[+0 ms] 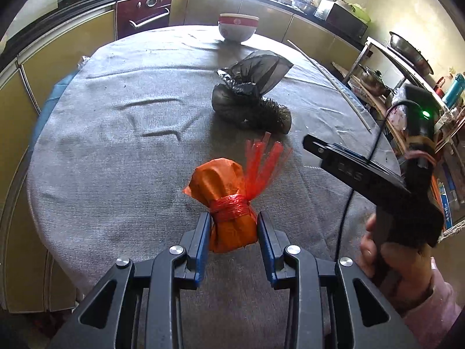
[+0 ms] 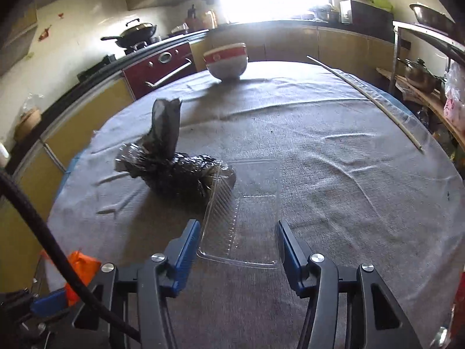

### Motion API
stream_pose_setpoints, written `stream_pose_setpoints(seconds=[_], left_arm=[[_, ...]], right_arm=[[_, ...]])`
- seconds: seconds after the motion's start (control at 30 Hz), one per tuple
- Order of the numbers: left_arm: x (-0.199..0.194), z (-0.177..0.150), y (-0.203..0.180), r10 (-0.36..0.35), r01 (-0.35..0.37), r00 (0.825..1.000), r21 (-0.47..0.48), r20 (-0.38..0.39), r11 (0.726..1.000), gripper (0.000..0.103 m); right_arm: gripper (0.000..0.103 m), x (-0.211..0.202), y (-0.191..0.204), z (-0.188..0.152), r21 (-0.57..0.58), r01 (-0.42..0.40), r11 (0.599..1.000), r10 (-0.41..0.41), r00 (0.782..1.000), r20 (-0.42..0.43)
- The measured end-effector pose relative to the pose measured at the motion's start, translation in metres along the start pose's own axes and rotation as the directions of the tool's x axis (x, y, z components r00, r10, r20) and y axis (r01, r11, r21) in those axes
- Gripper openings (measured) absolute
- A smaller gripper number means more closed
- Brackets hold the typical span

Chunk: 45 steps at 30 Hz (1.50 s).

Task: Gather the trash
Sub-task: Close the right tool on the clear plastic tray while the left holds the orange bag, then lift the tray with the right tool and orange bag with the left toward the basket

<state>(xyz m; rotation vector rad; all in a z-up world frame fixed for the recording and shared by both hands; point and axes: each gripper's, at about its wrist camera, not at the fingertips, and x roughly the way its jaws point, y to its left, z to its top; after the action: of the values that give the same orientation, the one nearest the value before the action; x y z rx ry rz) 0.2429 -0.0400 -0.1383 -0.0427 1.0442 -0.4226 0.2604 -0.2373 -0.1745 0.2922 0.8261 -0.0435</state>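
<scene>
An orange tied bag [image 1: 226,200] with a red plastic knot lies on the grey tablecloth [image 1: 116,145]. My left gripper [image 1: 234,229] straddles its near end, its blue pads touching both sides. A crumpled black plastic bag [image 1: 250,99] lies farther back; it also shows in the right wrist view [image 2: 171,168]. A clear plastic tray [image 2: 244,215] lies just ahead of my right gripper [image 2: 238,244], which is open with the tray's near edge between its fingers. The right gripper's body [image 1: 377,180] shows in the left wrist view.
A red and white bowl [image 1: 238,27] stands at the table's far edge, also seen in the right wrist view [image 2: 226,61]. A long thin stick [image 2: 366,99] lies along the right edge. Kitchen cabinets and an oven [image 1: 145,11] ring the table; a shelf rack [image 1: 407,67] stands right.
</scene>
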Motion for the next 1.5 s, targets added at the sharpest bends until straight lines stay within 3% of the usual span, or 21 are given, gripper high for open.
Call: stream_pose_setpoints(seconds=[0.3,0.67,1.17,1.5], left_arm=[[-0.025,-0.002,-0.022,0.011,-0.013,0.999,0.042,0.049,0.999,0.034],[-0.047,-0.022,-0.043,0.026,-0.031,0.997,0.077,0.067,0.997,0.034],[-0.028,-0.052,-0.088,0.03,-0.026,0.999,0.176,-0.022,0.984,0.034],[-0.032,-0.053,-0.107,0.127,-0.13,0.992,0.242,0.027,0.962,0.034]], right_arm=[[0.056,-0.07,-0.031,-0.02,0.056,-0.112,0.992,0.109,0.992,0.061],[0.056,-0.142,-0.071,-0.062,0.09,-0.138,0.986,0.125,0.983,0.134],[0.056,-0.152,-0.114,-0.098,0.189,-0.149,0.971,0.128,0.985,0.118],[0.057,-0.148,-0.106,-0.097,0.154,-0.183,0.971,0.164,0.978,0.126]])
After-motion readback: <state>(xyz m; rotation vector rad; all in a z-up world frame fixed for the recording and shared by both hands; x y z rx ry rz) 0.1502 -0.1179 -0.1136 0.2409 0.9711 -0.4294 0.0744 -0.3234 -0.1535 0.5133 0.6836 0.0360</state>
